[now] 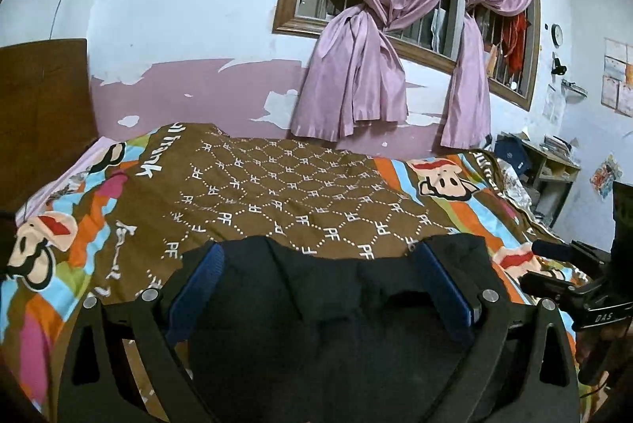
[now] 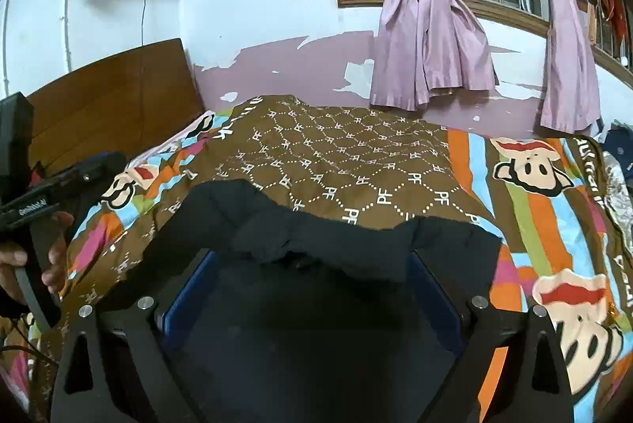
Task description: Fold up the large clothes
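Black garment [image 1: 328, 288] on the bedspread [image 1: 277, 193], between both wide-spread tongs [image 1: 320, 265] [image 2: 312, 272].

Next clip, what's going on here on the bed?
A person is working a dark, near-black garment laid on a brown cartoon-print bedspread with two handheld tools. The left tool and the right tool both sit over the garment's far edge with fingers spread wide and nothing pinched. The cloth lies bunched and rumpled; no neat fold shows. A hand holds the left tool's grip.
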Available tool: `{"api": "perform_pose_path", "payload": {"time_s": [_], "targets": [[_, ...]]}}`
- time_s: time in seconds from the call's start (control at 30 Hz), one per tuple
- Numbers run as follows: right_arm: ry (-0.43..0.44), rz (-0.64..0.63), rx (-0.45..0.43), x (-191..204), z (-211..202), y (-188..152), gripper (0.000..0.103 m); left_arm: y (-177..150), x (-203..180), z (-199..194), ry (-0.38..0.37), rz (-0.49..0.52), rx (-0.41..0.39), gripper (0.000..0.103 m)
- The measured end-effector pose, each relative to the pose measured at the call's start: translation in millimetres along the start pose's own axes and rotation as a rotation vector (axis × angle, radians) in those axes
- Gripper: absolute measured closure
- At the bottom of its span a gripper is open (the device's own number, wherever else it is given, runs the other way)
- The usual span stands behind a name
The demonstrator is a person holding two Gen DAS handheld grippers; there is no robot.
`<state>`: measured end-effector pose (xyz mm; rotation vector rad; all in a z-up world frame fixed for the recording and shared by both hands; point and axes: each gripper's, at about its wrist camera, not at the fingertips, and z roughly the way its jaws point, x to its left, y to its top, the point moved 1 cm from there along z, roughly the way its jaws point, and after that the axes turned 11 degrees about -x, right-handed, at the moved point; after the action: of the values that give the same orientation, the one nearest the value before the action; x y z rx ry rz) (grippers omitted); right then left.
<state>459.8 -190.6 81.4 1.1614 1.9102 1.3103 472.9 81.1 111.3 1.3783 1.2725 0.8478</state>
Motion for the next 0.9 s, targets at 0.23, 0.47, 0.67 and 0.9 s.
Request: {"api": "perform_pose_path", "payload": {"time_s": [0.23,0.47,0.67,0.9], "targets": [[-0.012,-0.048,0.026,31,-62,3,0.008,10,-26,-67,-0.022,0.04,0.019,0.007],[-0.006,-0.045,0.026,55,-127,-12,0.008,-2,-49,-127,-0.036,0.054,0.064,0.007],[0.0,0.015,0.019,62,-173,-40,0.008,-29,-64,-172,-0.045,0.038,0.093,0.007],[0.004,0.091,0.089,65,-203,-91,0.008,-85,-78,-216,-0.056,0.056,0.157,0.007]]}}
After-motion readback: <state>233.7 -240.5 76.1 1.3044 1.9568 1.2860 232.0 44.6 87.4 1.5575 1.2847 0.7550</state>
